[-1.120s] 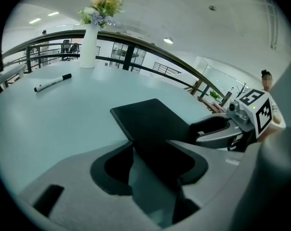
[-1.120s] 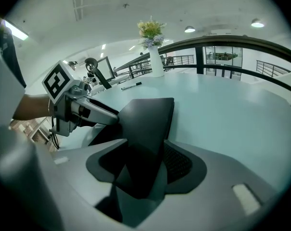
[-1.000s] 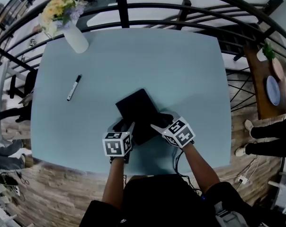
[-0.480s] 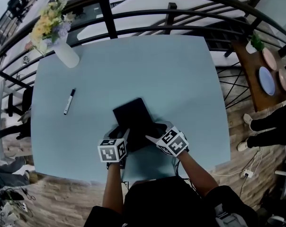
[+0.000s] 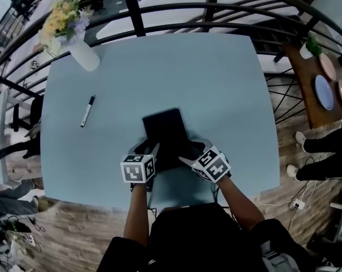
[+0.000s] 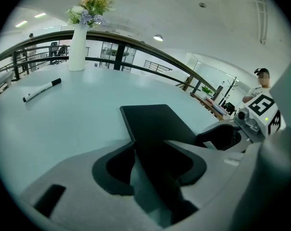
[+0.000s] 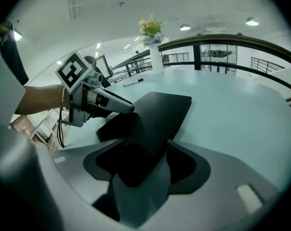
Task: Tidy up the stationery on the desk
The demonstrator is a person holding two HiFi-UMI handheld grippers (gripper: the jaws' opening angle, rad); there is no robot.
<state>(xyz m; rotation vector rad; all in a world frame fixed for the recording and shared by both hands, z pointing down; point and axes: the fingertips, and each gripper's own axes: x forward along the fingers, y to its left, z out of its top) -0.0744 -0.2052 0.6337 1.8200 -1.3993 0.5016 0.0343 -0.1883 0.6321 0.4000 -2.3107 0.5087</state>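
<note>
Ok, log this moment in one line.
left gripper: jaws just closing, notebook corner between | right gripper: jaws just opening, notebook between | marker: on table

Left gripper (image 5: pixel 149 150) jaws apart, just closing; right gripper (image 5: pixel 188 152) jaws apart, just opening; black notebook (image 5: pixel 164 126) between both, ungripped.

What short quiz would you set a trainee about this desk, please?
1. True or false: the black-and-white marker pen lies apart from the flat black rectangular notebook.
2. What stands at the pale blue table's far left corner? A) a white vase of flowers B) a mug C) a lamp
3. Which item lies between the fingers of both the left gripper and the right gripper?
Key: 1 true; 2 A; 3 the notebook.
</note>
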